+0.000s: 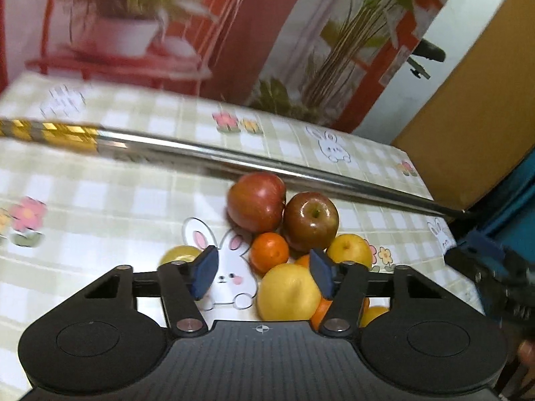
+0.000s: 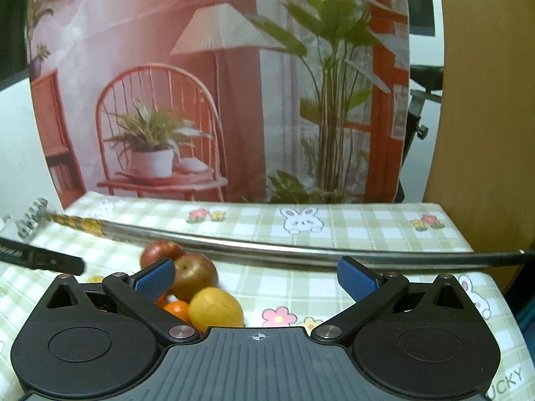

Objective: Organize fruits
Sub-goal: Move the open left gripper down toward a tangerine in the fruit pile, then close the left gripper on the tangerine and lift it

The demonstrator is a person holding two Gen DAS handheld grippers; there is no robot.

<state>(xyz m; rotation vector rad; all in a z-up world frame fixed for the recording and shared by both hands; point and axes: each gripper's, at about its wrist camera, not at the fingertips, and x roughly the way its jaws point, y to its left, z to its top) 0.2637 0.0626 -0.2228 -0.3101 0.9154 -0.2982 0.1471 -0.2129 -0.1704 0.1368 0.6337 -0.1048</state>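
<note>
The left hand-held gripper (image 1: 262, 275) hangs over the near edge of a fruit pile, its blue pads partly apart; a yellow lemon (image 1: 288, 292) sits low between them, close against the right pad, though through the blur I cannot tell whether that pad touches it, and the left pad stands clear of it over a printed rabbit. Just beyond the lemon lies a small orange (image 1: 269, 252), with a second yellow fruit (image 1: 349, 250) to its right and another yellow one (image 1: 179, 254) half hidden behind the left finger. Behind these sit two red apples (image 1: 311, 222), touching each other. The right hand-held gripper (image 2: 256, 280) has its jaws spread wide with nothing between them; the same pile lies under its left finger. All the fruit rests on the tabletop (image 2: 334, 234), covered in a green checked cloth with rabbits and flowers. A long metal rod (image 2: 267, 245) with a gold-patterned end stretches across above the cloth, behind the apples. Farther back hangs a backdrop (image 2: 167, 100) printed with a red chair and potted plants.
</note>
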